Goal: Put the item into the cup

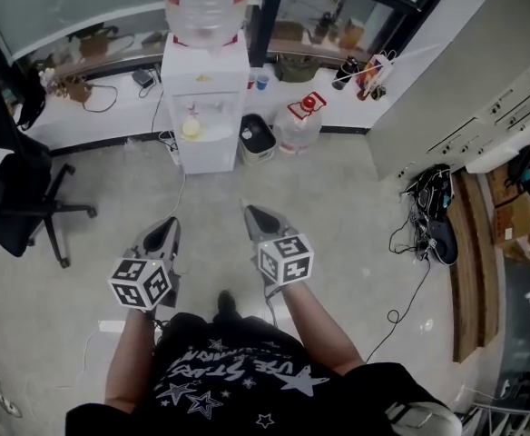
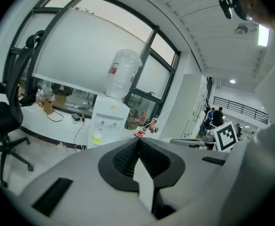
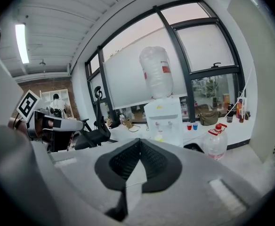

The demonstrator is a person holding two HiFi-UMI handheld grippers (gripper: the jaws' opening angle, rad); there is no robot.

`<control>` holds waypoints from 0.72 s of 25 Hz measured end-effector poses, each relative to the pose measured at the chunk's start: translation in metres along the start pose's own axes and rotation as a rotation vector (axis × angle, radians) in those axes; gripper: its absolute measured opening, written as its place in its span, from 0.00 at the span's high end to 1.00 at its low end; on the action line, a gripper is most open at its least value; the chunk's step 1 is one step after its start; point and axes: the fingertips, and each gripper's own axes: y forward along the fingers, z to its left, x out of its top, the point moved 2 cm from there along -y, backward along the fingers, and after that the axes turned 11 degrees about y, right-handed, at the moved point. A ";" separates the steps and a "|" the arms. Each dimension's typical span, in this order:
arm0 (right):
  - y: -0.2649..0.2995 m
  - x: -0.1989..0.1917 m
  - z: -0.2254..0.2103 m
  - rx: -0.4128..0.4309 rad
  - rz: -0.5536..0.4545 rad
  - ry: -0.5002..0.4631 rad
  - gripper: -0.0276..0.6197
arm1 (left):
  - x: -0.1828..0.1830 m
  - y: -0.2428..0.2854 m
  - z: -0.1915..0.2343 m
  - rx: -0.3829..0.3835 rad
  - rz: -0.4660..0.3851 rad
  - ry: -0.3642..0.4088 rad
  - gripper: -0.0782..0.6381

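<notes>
The left gripper [image 1: 168, 226] and right gripper [image 1: 254, 214] each have their jaws pressed together on nothing (side by side, not touching). Both point toward a water dispenser [image 1: 203, 107].

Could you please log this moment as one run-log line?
left gripper: shut, empty | right gripper: shut, empty | both facing water dispenser | task not started

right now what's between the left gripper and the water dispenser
Only floor, with a thin cable trailing from the water dispenser toward the left gripper. The head view shows this.
</notes>
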 end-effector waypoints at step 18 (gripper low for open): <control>0.032 0.006 -0.019 0.026 0.059 0.006 0.96 | 0.006 0.036 0.020 0.020 0.031 -0.033 0.88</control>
